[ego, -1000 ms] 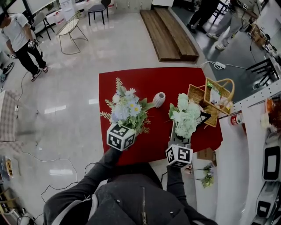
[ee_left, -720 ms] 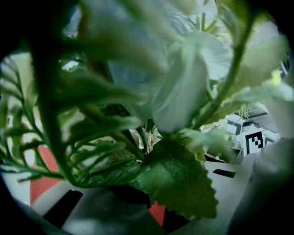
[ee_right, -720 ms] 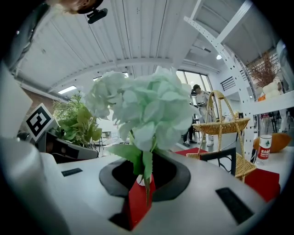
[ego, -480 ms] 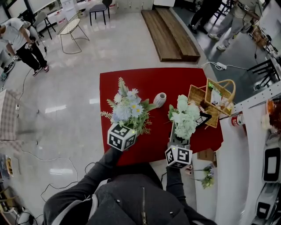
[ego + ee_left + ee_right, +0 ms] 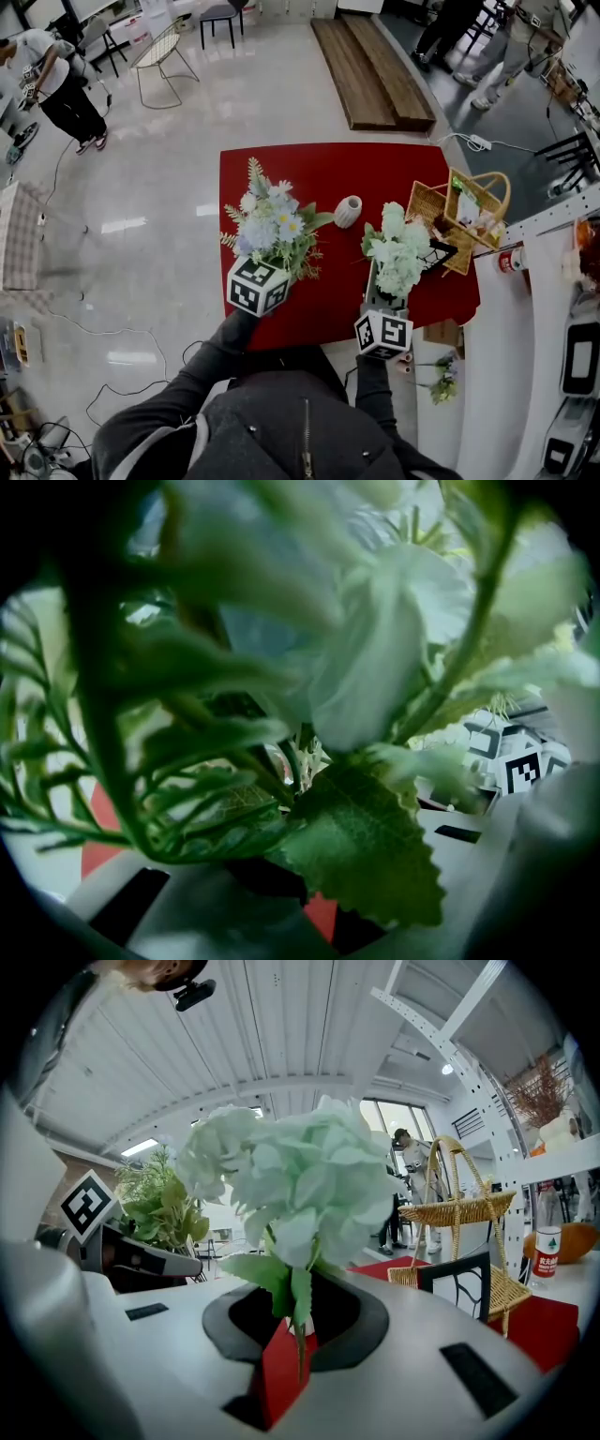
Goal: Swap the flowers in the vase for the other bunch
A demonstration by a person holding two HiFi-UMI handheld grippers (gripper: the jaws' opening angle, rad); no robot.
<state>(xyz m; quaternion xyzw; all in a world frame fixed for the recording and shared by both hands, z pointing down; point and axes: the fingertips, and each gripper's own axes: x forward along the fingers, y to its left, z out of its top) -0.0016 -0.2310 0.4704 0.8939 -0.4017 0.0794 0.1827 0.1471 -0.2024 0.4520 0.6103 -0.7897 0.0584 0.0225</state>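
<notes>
Red table (image 5: 375,169), vase (image 5: 348,211) near its middle

We wear a dark grey jacket (image 5: 272,412) with a front zip (image 5: 306,433) and long sleeves (image 5: 202,375); our white cubes (image 5: 256,286) (image 5: 383,333) bear black square markers.

A table with a red cloth (image 5: 375,169) stands on a shiny floor (image 5: 141,187). A small white vase (image 5: 348,211) stands upright on the cloth, beyond the jaws of both grippers and between them. Two wicker baskets (image 5: 473,217) lie on the cloth beyond the jaws of the right gripper (image 5: 383,305) and to their right, well apart from the jaws of the left gripper (image 5: 262,277).
</notes>
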